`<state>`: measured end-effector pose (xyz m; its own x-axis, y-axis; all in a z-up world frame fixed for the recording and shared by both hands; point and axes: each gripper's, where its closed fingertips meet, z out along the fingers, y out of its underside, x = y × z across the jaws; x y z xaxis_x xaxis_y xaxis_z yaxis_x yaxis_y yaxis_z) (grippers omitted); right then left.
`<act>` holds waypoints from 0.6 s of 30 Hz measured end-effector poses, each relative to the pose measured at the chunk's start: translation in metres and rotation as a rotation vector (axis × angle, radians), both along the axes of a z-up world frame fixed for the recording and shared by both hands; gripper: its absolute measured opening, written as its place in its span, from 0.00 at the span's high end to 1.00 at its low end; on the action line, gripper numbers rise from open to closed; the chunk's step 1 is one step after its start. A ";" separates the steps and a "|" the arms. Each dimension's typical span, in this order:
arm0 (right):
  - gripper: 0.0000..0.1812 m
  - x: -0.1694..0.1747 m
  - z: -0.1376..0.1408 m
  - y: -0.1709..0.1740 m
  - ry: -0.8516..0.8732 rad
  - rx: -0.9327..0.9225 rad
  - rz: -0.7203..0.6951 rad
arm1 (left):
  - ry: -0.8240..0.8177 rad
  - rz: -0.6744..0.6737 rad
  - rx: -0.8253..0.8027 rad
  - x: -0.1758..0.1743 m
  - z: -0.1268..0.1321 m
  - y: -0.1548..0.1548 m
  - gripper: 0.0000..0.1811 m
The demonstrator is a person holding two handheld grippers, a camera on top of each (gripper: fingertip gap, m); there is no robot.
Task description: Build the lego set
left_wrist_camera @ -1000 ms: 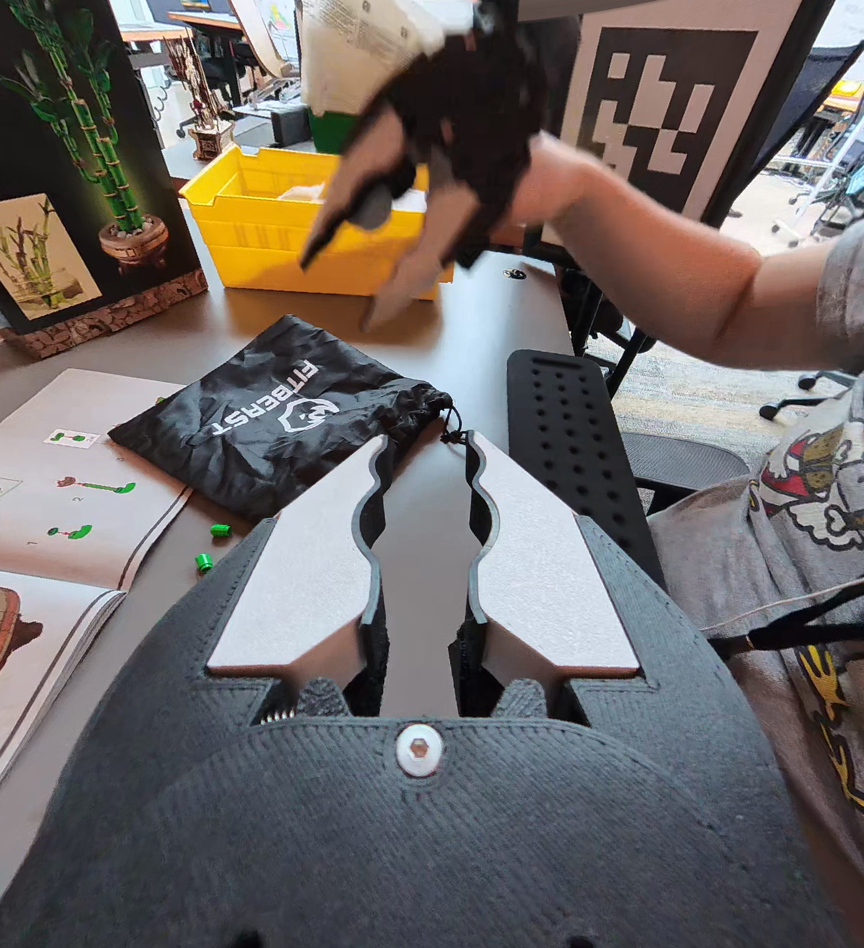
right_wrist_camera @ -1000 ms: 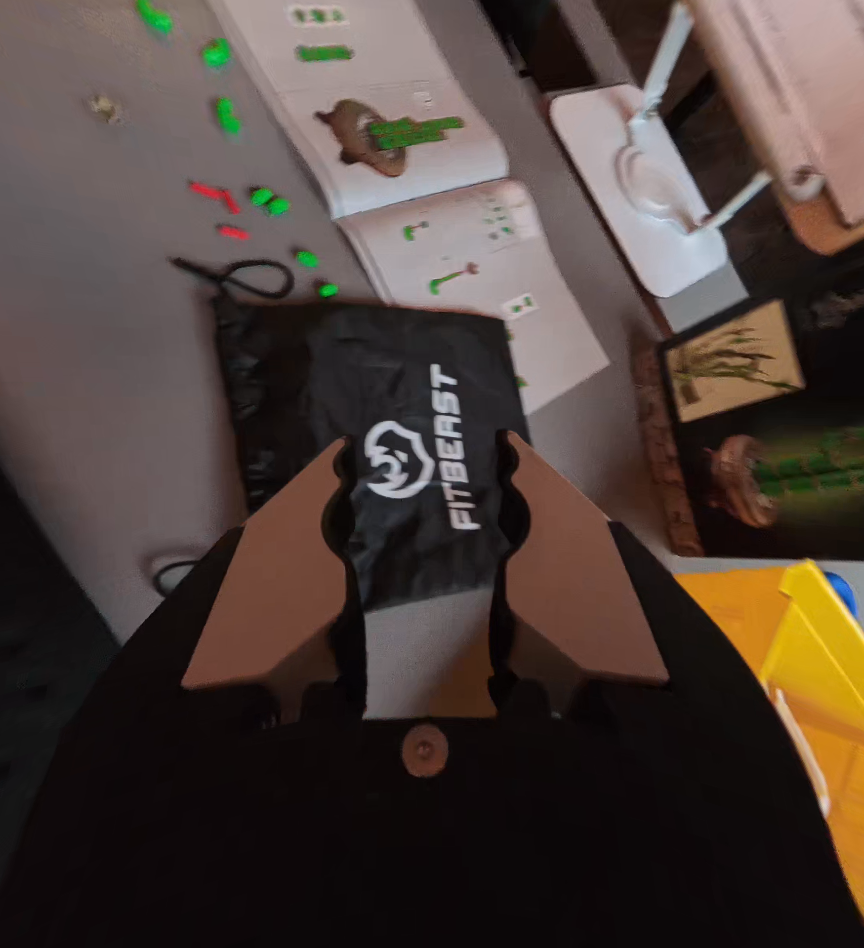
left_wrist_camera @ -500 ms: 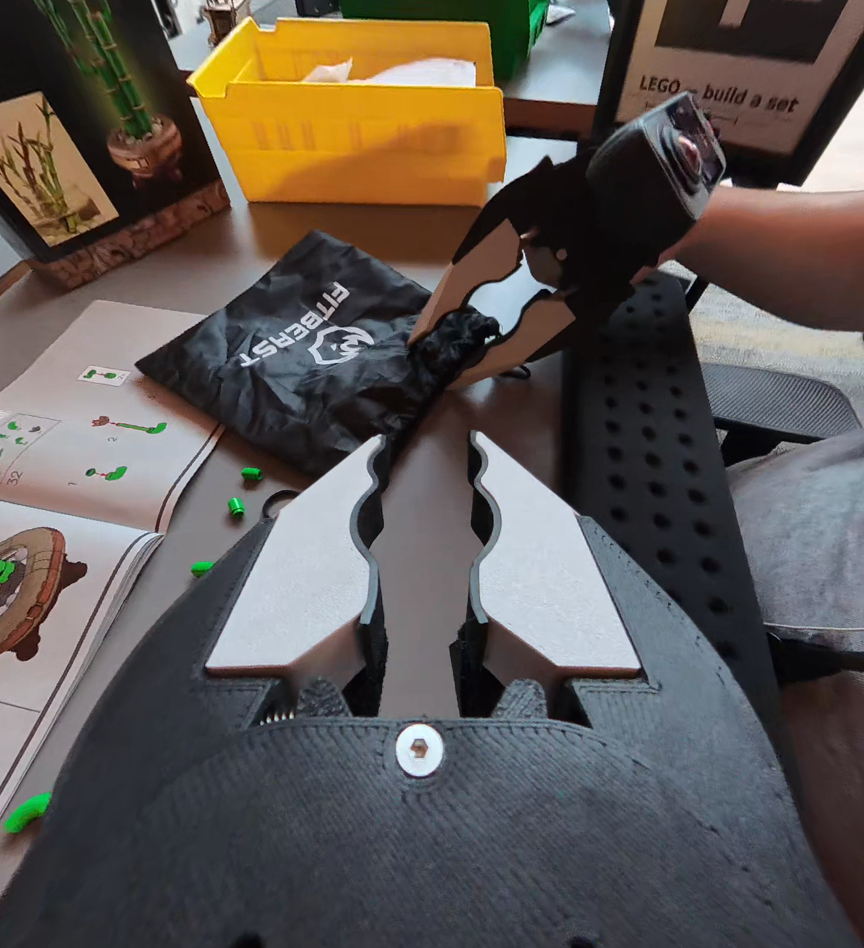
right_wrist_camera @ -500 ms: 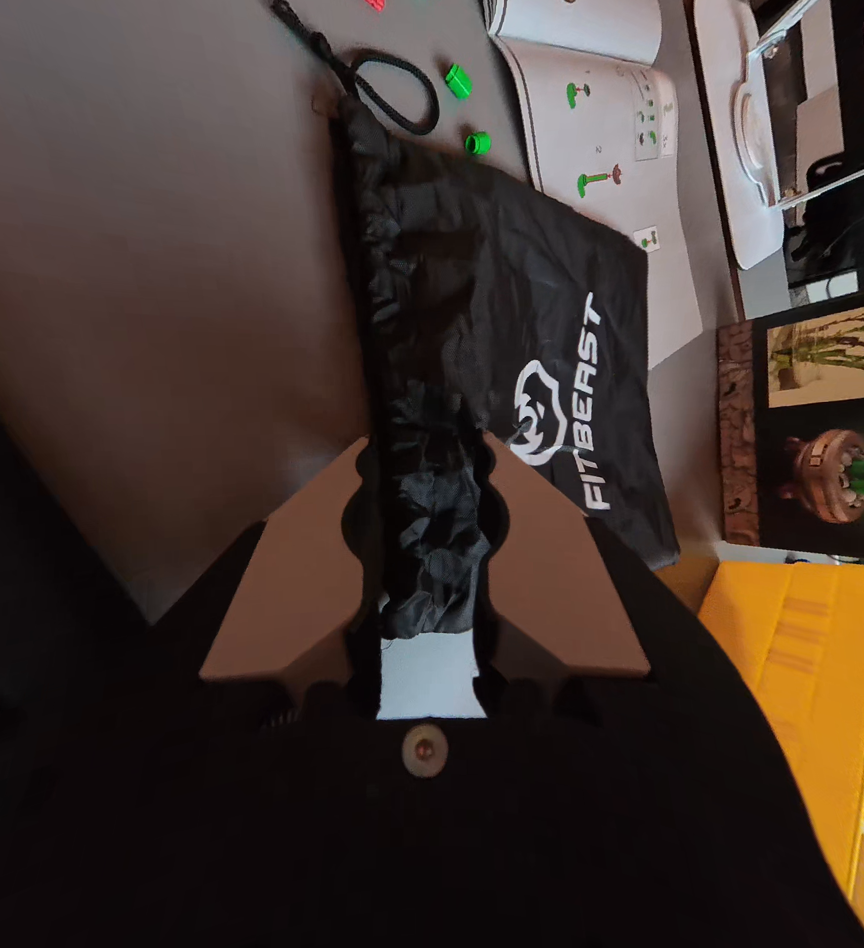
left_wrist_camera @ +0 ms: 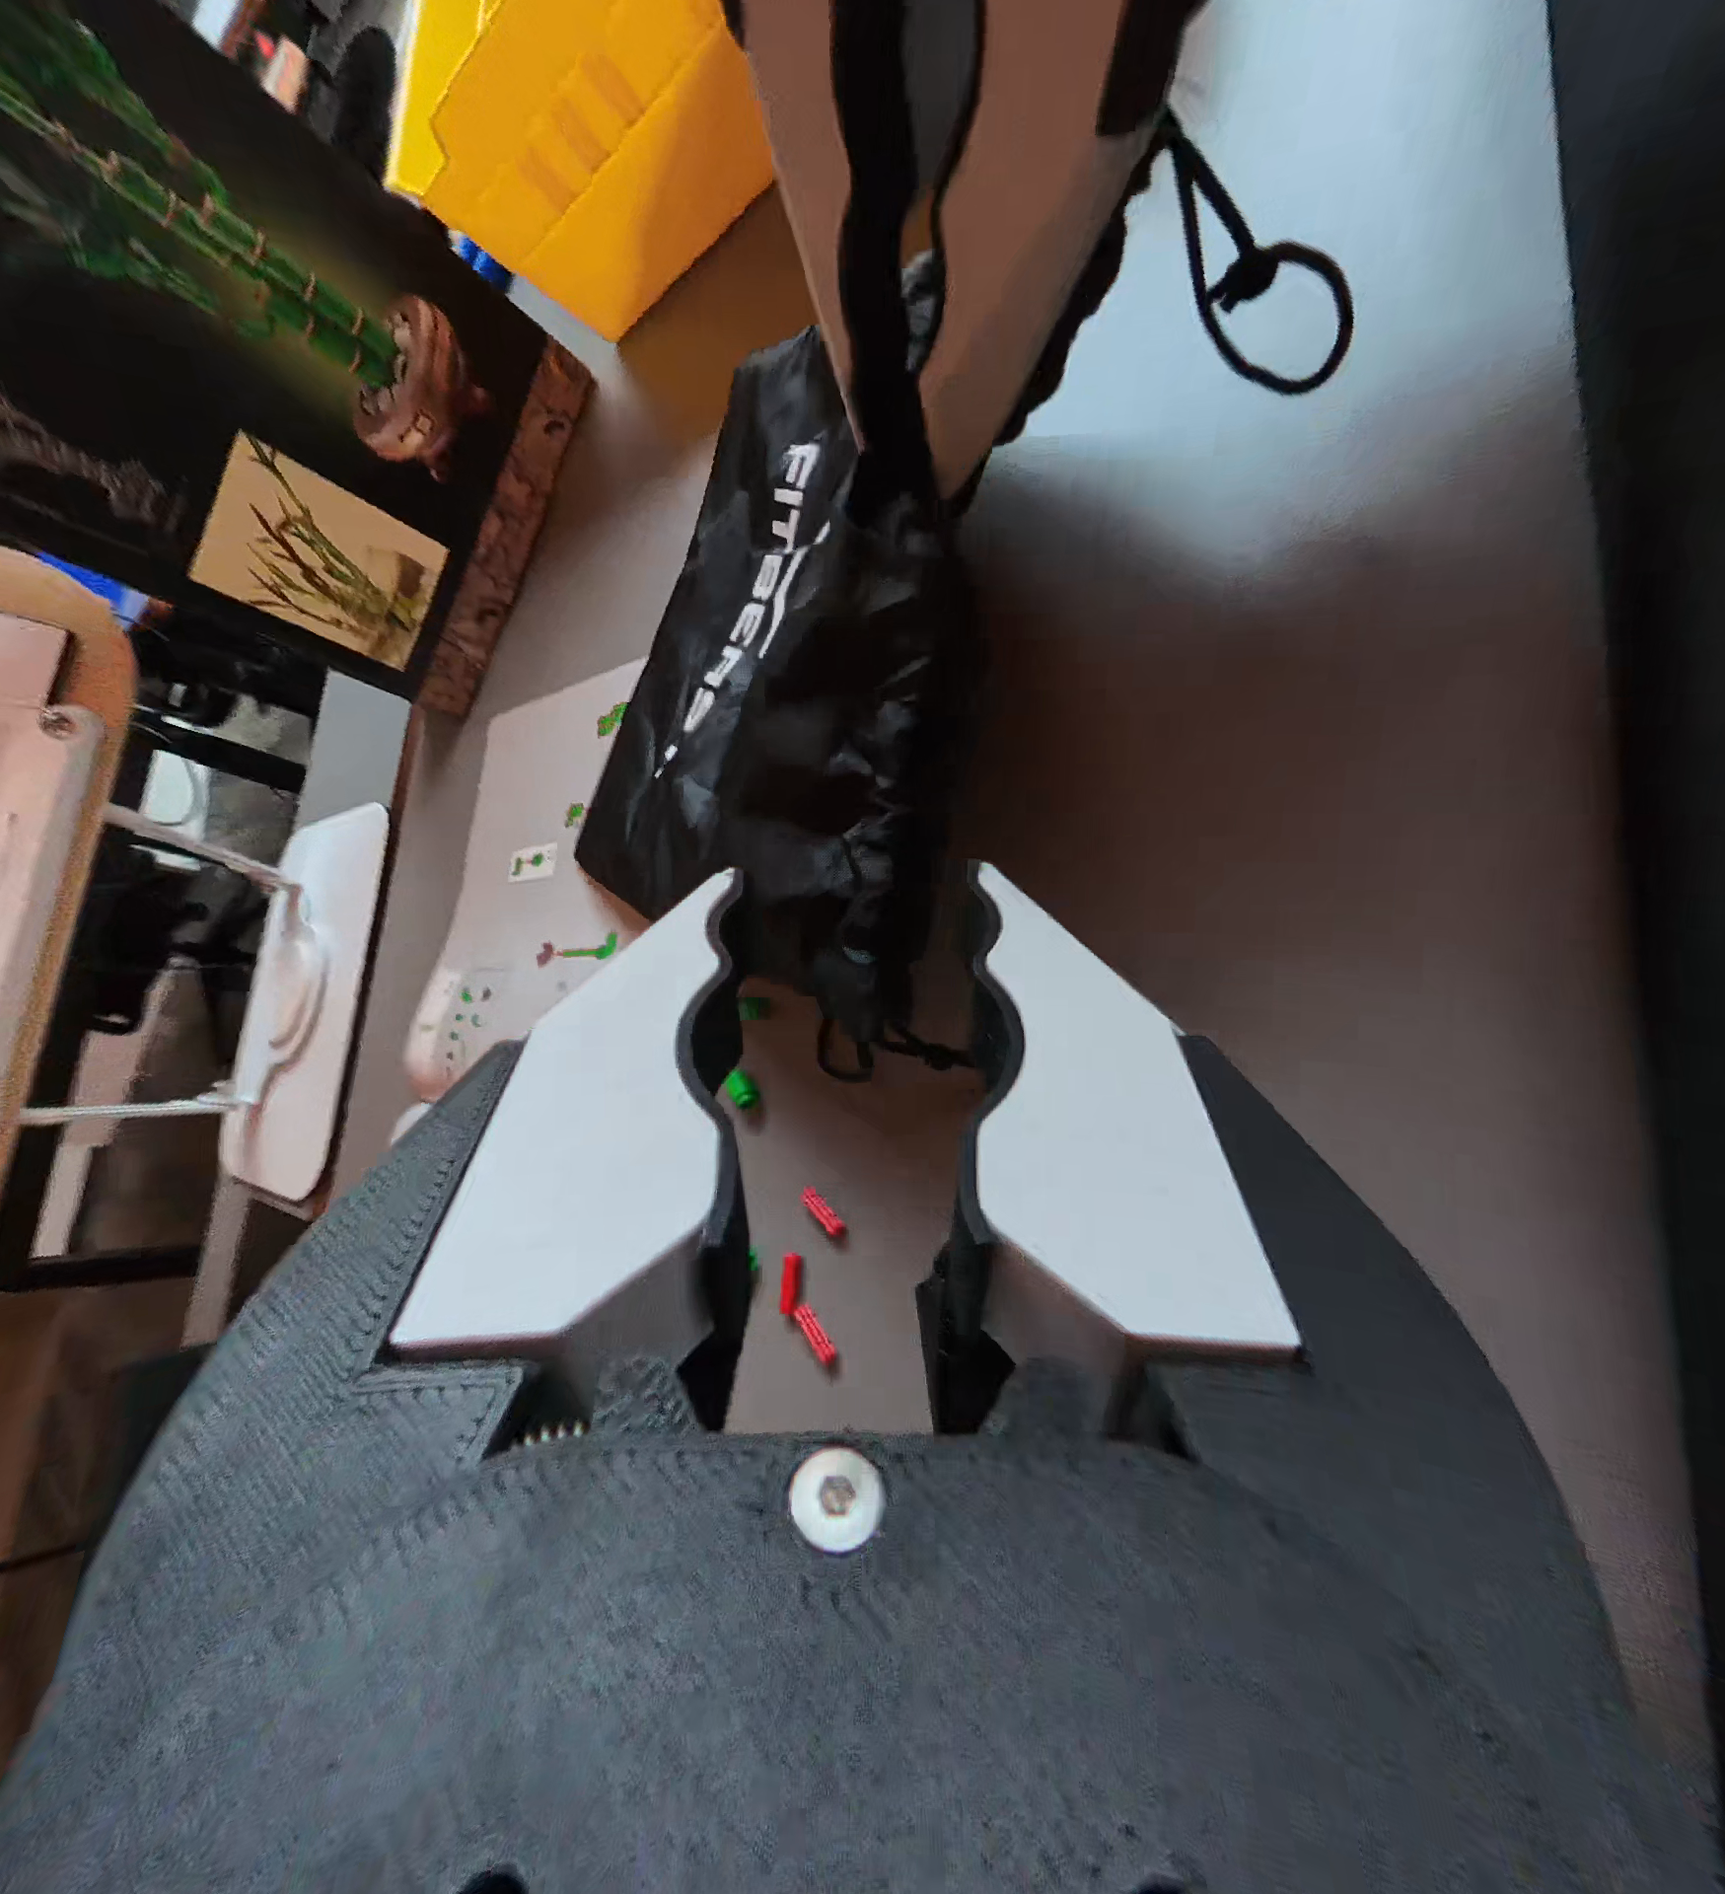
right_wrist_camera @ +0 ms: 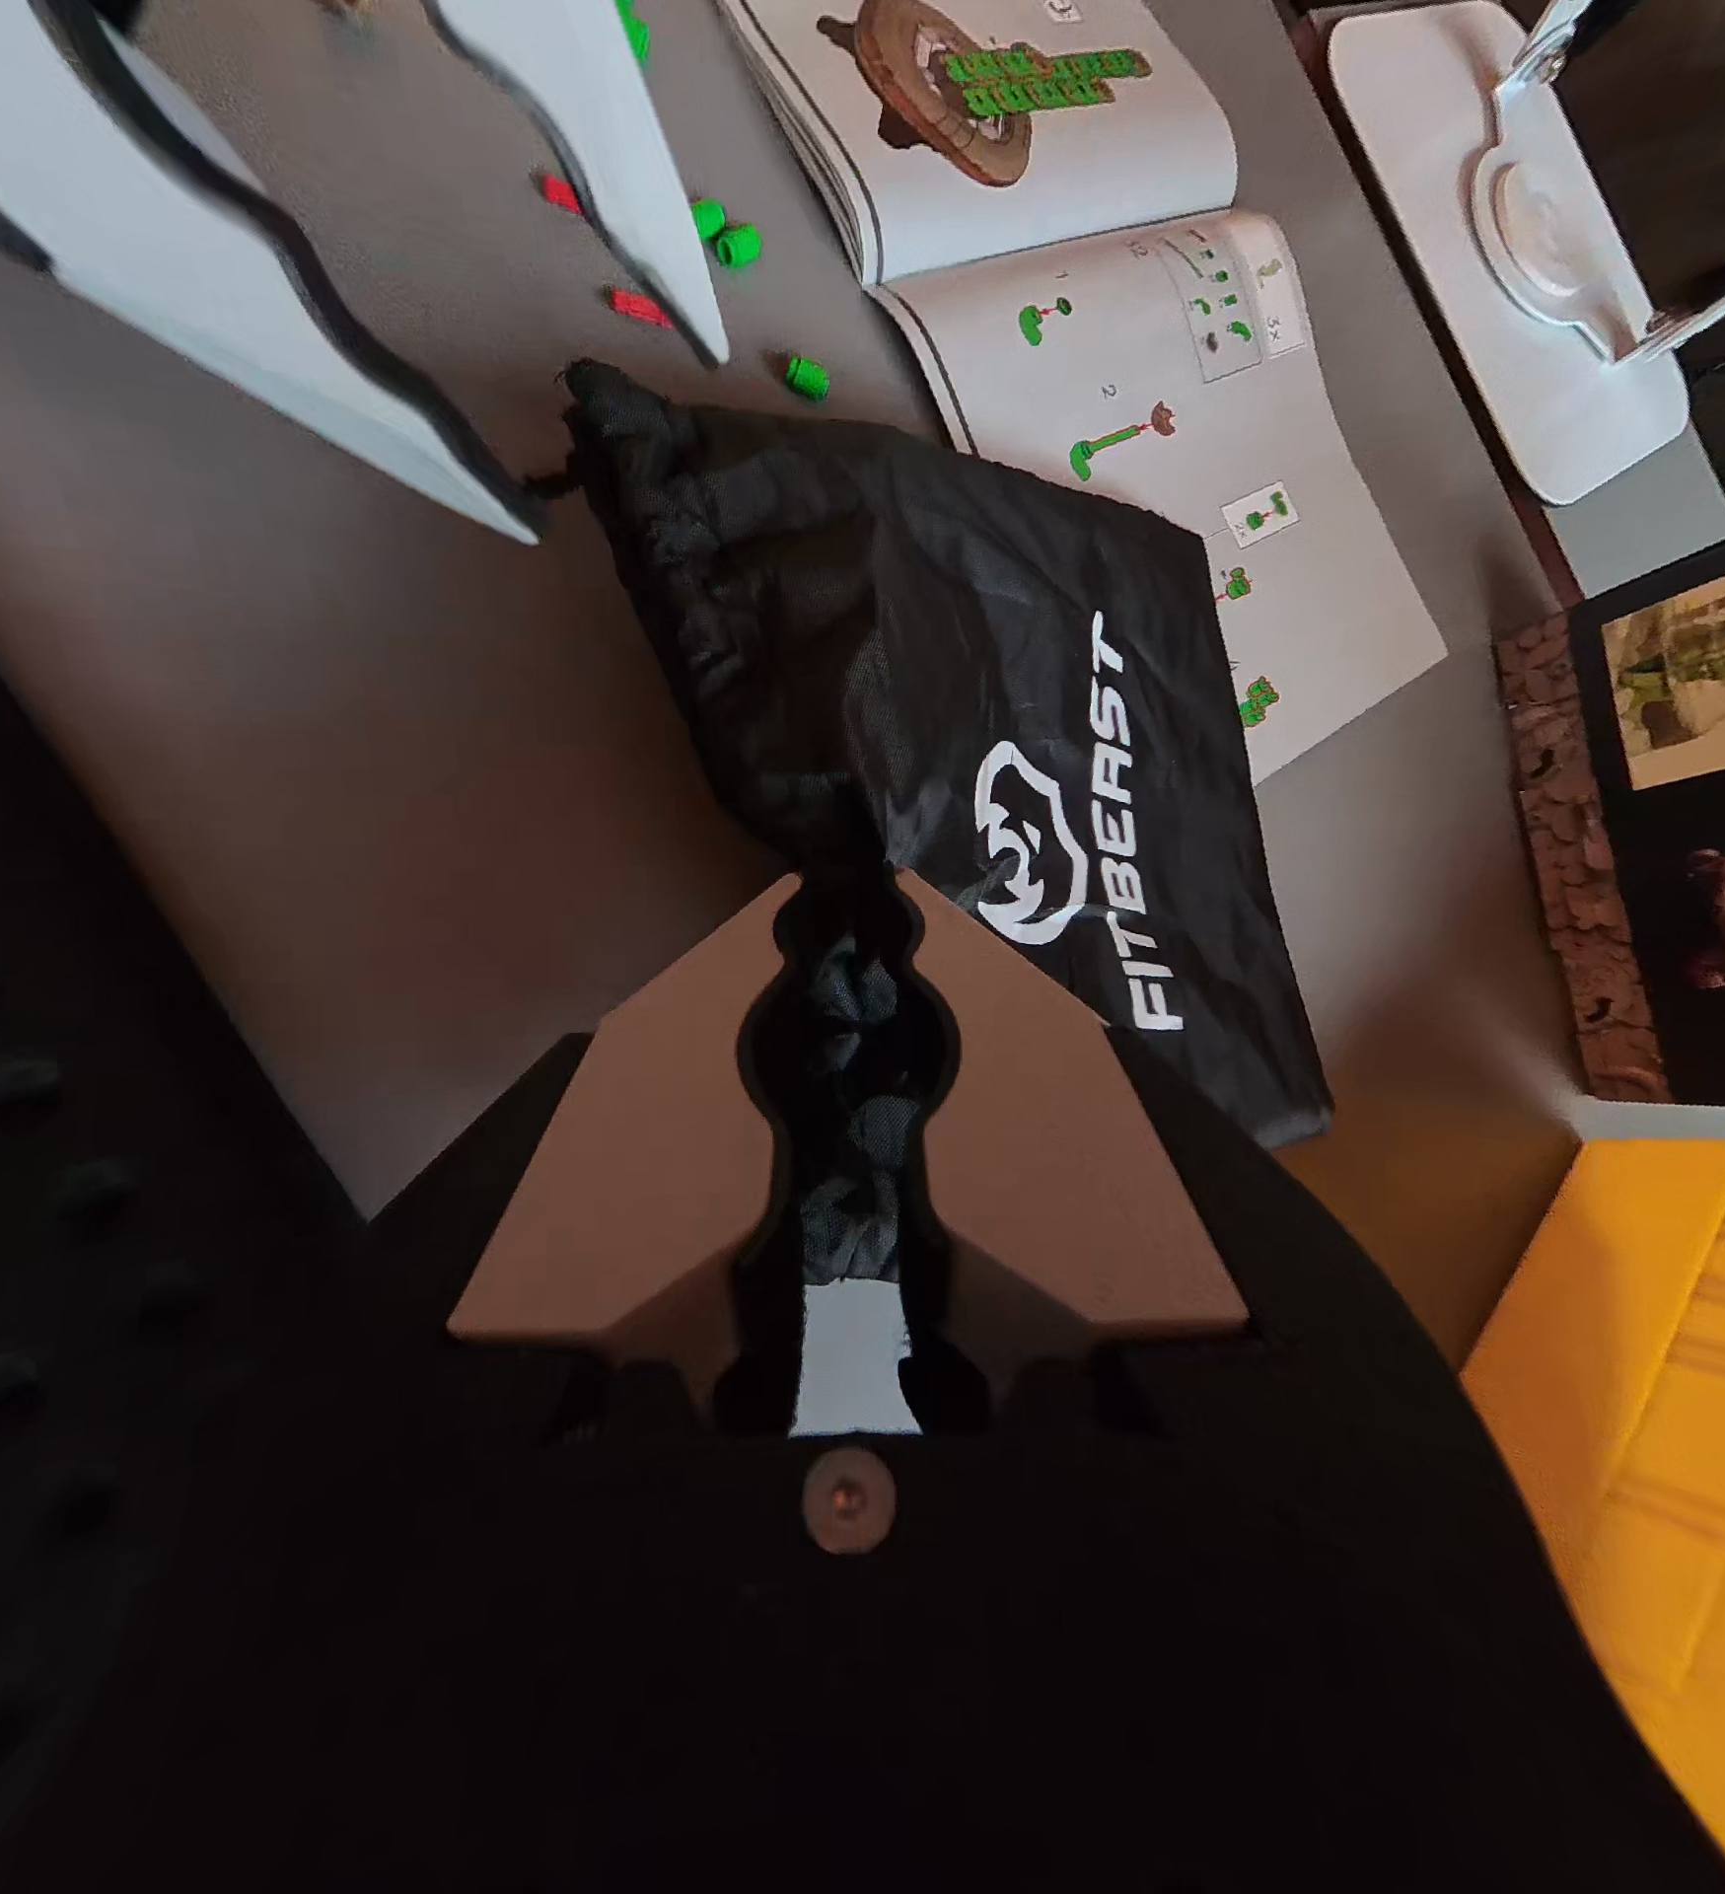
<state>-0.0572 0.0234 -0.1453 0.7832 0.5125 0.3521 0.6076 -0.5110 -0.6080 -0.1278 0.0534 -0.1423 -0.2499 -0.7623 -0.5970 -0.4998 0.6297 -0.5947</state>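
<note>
Looks like office or lab workspace: grey surface [right_wrist_camera: 346,717] carrying open instruction booklet [right_wrist_camera: 1124,338], yellow storage bin [right_wrist_camera: 1657,1435], set box with plant picture [right_wrist_camera: 1719,799], white stand base [right_wrist_camera: 1514,256] at surface edge

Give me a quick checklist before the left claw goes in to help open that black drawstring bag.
1. Right claw shut on the gathered mouth of the black fabric drawstring bag: ok.
2. Left claw open, ready to take the other corner of the mouth: ok.
3. Left claw lined up with that corner, which sits just ahead of its tips: ok.
4. Looped black drawstring cord clear of both claws: ok, it lies on the grey table to one side.
5. Small red pegs and green cylinder pieces clear of the bag: ok, though close to the left claw.
6. Bag contents: cannot tell, the mouth is bunched shut.
</note>
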 end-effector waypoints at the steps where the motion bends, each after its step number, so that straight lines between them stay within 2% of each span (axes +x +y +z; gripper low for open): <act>1: 0.95 0.000 0.003 0.001 0.027 -0.007 0.000 | -0.012 0.003 0.044 0.004 0.000 0.002 0.77; 4: 0.95 0.003 0.009 0.001 0.077 -0.032 -0.003 | -0.024 0.020 0.174 0.013 -0.003 0.010 0.79; 7: 0.95 0.006 0.013 0.004 0.122 -0.032 -0.006 | -0.032 0.005 0.234 0.020 -0.008 0.013 0.97; 8: 0.94 0.007 0.014 0.005 0.139 -0.028 -0.009 | -0.037 0.006 0.231 0.022 -0.007 0.015 0.99; 11: 0.73 0.011 0.020 0.002 0.124 0.025 -0.017 | -0.010 0.035 0.138 0.027 -0.006 0.021 0.99; 13: 0.58 0.007 0.027 -0.010 0.045 0.113 0.035 | -0.008 0.043 0.089 0.029 0.000 0.023 0.99; 15: 0.55 0.006 0.029 -0.024 -0.069 0.239 0.083 | -0.003 0.045 0.065 0.030 0.004 0.025 1.00; 18: 0.53 0.015 0.013 -0.036 -0.109 0.312 0.022 | 0.035 0.041 0.031 0.031 0.005 0.026 1.00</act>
